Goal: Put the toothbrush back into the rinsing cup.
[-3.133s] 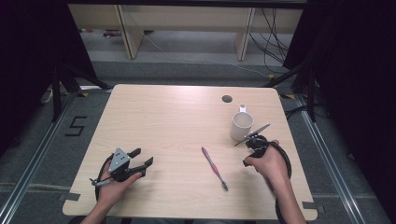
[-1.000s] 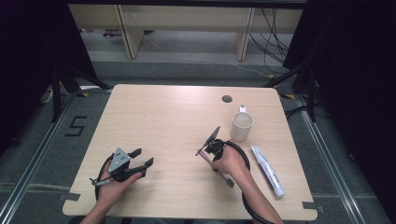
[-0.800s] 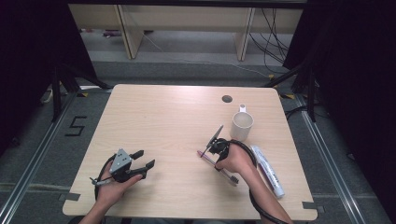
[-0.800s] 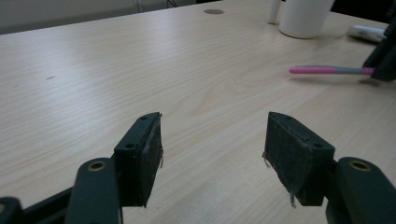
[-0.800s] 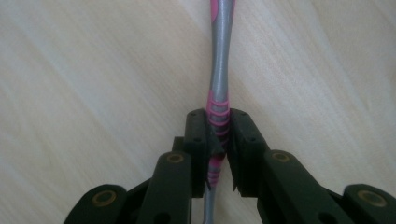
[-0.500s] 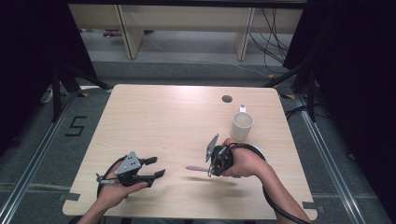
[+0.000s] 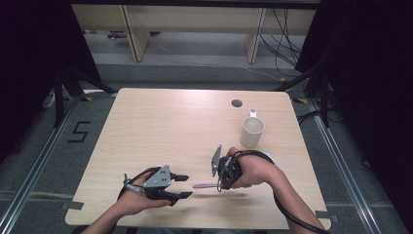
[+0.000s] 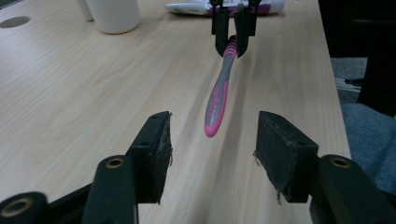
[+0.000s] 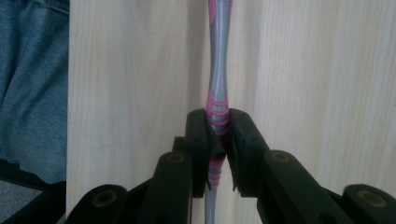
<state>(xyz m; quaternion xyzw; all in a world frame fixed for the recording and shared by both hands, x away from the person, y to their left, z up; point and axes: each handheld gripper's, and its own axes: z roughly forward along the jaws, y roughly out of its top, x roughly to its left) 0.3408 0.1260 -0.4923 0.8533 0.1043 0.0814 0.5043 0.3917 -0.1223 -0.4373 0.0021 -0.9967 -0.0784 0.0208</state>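
A pink and grey toothbrush (image 7: 204, 185) hangs level just above the table, with my right gripper (image 7: 221, 178) shut on it. In the right gripper view the pads (image 9: 200, 135) pinch the ribbed pink part of the toothbrush (image 9: 218, 70). My left gripper (image 7: 185, 186) faces it from the left, open. Its jaws have just been closing. In the left gripper view the toothbrush (image 8: 219, 93) points its handle end into the mouth of my left gripper (image 8: 212, 149), and neither pad touches it. Farther off, the right gripper (image 8: 232, 32) holds the other end.
A white mug (image 7: 252, 131) stands behind the right hand, near a round hole (image 7: 236, 103) in the wooden table (image 7: 160, 126). A toothpaste tube (image 8: 196, 7) lies beyond the right gripper, beside the mug (image 8: 114, 14). The table's right edge is close.
The right gripper took the toothbrush off the table and turned it to point left. The left gripper moved right toward it and its jaws narrowed.
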